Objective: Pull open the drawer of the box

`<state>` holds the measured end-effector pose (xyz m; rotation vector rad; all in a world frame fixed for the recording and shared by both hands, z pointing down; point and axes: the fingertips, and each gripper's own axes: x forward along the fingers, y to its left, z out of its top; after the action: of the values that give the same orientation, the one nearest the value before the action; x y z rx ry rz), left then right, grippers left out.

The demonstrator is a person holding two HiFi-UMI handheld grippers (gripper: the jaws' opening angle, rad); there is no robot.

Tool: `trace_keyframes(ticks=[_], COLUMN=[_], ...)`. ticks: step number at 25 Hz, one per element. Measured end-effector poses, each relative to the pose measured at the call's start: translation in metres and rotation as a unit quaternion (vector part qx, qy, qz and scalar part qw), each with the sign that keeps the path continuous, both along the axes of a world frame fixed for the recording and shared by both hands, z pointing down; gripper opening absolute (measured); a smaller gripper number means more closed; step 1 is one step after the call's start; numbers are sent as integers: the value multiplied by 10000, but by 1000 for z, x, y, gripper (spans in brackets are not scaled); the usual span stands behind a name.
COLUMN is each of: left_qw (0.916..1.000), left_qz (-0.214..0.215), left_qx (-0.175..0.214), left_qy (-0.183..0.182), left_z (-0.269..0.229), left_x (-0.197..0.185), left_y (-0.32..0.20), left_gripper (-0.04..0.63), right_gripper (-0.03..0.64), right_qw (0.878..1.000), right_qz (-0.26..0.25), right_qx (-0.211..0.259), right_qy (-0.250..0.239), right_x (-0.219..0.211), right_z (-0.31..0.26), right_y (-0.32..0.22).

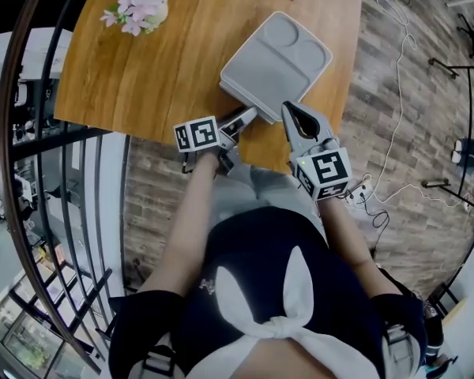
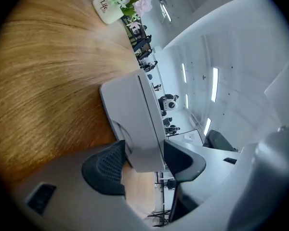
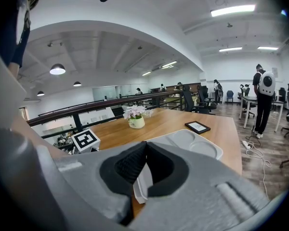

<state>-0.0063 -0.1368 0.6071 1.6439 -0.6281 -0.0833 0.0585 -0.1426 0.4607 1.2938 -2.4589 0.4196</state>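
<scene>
Box (image 1: 276, 58) sits on the table (image 1: 142, 61), at 12 o'clock from both grippers, with its near corner close to the table's near edge. Drawer looks shut, no gap visible. The curved notch (image 2: 116, 129) on the near face is probably the pull.

Left gripper (image 1: 249, 115): claw is narrow and clamped on the box's near end, with a pad against each side. Can't tell if it's on the body or the drawer front.

Right gripper (image 1: 288, 110): claw fully closed, tips meeting, nothing in it. It's just off the box's near-right edge, at 3 o'clock from the left one.

Risks from here:
- The right claw has to open before it can take the pull. Hooking with closed tips would likely slip off the smooth plastic.
- The pull runs toward 6 o'clock, off the table edge. If the left clamp slips, the whole box slides and could drop.
- If the left clamp pinches the drawer front, the two grippers fight each other and the drawer jams.
- Flower pot (image 1: 142, 6) at 10 o'clock is well clear.
</scene>
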Motion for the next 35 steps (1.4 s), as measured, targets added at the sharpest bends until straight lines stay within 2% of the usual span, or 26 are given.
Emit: trace_keyframes(ticks=[3,9,15,35], left_qw=[10000,9989,9983,9989], left_qz=[59,110,55,-252], left_qx=[-26,-40,-49,-105], left_qy=[77,451,575,371], left_z=[2,2,2,1], left_x=[2,6,5,2], left_y=[-1,-1,0,5], left_gripper=[249,187,187,173], right_gripper=[-2,-2,-2,-2], right_qw=[10000,10000,10000,10000], right_qz=[39,75,47,-68], right_qx=[26,47,60,2], right_qy=[-16,-12,-5,13], right_x=[2,5,4,5], right_z=[-2,-2,-2,1], right_y=[0,0,1,11])
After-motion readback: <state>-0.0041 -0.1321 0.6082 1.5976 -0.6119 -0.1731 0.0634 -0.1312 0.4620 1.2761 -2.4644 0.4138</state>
